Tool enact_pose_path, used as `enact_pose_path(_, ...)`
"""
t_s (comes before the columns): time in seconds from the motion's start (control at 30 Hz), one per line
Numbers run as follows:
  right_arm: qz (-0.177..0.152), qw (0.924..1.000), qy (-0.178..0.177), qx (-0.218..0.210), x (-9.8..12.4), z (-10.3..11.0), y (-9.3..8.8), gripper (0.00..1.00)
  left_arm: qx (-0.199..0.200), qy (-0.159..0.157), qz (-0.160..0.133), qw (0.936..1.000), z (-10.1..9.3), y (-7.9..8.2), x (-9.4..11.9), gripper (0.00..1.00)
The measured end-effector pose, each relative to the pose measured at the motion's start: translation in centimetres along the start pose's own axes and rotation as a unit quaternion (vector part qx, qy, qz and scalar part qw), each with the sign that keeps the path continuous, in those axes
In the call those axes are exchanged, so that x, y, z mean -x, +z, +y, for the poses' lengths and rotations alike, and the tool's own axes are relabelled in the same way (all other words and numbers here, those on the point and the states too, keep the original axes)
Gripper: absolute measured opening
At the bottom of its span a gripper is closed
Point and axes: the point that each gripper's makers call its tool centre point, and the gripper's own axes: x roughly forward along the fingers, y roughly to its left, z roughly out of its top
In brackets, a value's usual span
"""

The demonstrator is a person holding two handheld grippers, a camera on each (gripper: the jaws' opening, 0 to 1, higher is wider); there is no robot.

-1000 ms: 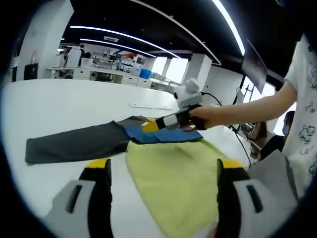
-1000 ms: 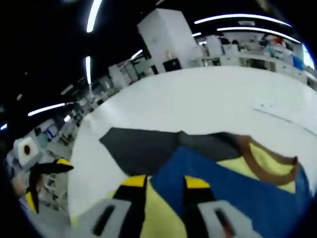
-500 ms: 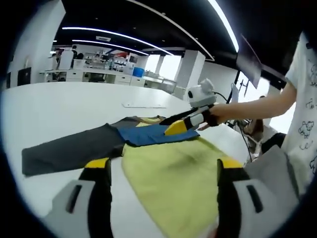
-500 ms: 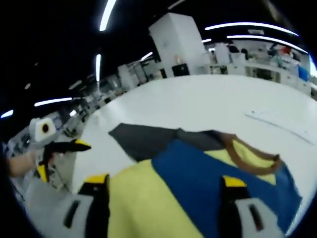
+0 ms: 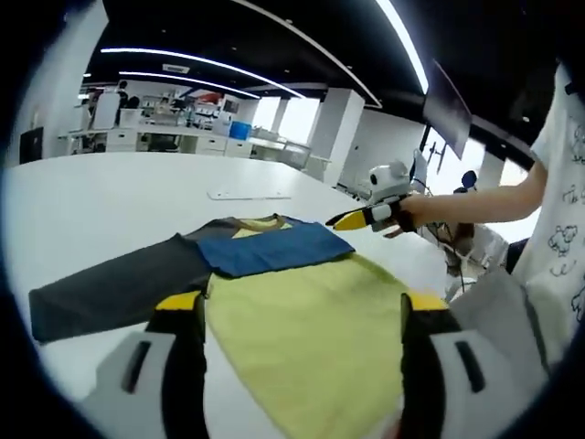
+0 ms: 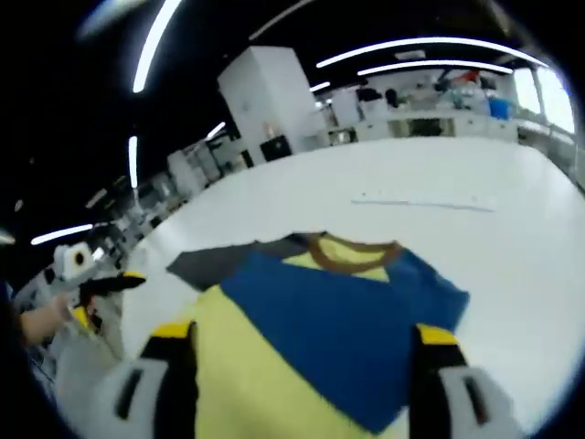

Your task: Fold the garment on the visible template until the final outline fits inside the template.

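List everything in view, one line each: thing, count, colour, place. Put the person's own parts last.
Garment: one; yellow body, blue band, dark grey sleeve, brown collar; spread flat on the table.
Table: one, white, under the garment.
Strip: one, pale, flat on the table beyond the collar.
Desks and shelving: several, white, in the background.
Ceiling lights: several long white strips overhead.
Person's arm: one, holding the right gripper; white printed shirt.
Left gripper: grey with yellow tips, jaws open above the garment.
Right gripper: same colours, jaws open above the garment.

White table point(image 5: 110, 197) w/ garment point(image 5: 292, 302).
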Motion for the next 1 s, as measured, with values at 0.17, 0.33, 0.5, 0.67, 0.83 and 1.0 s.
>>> enact_pose_path(0.17, -0.002, 0.9978, -0.029, -0.06, 1.7, -2.6, -1.8, 0.88, -0.003, -0.007, 0.006, 1.0, -0.4, 0.0, 0.1, 0.85)
enact_pose_path(0.33, -0.002, 0.9918, -0.038, -0.122, 2.0, -4.0, -3.1, 0.7, -0.003, -0.008, 0.009, 0.9999, -0.8, 0.1, -0.2, 0.85)
enact_pose_path(0.5, 0.0, 0.9882, -0.05, -0.144, 2.0, -4.7, -3.2, 0.46, -0.005, -0.008, 0.008, 0.9999, -1.5, 0.3, -0.2, 0.85)
enact_pose_path(0.67, 0.018, 0.9869, -0.06, -0.149, 2.2, -4.9, -4.0, 0.34, -0.002, -0.002, 0.006, 1.0, -1.4, -0.2, 0.3, 0.85)
enact_pose_path(0.83, 0.019, 0.9801, -0.052, -0.191, 2.5, -5.6, -4.4, 0.04, 0.006, 0.004, 0.009, 0.9999, -1.3, -0.9, 0.6, 0.84)
enact_pose_path(1.0, 0.019, 0.9769, -0.048, -0.208, 2.4, -5.7, -4.4, 0.0, 0.009, 0.008, 0.015, 0.9998, -0.9, -1.4, 0.8, 0.84)
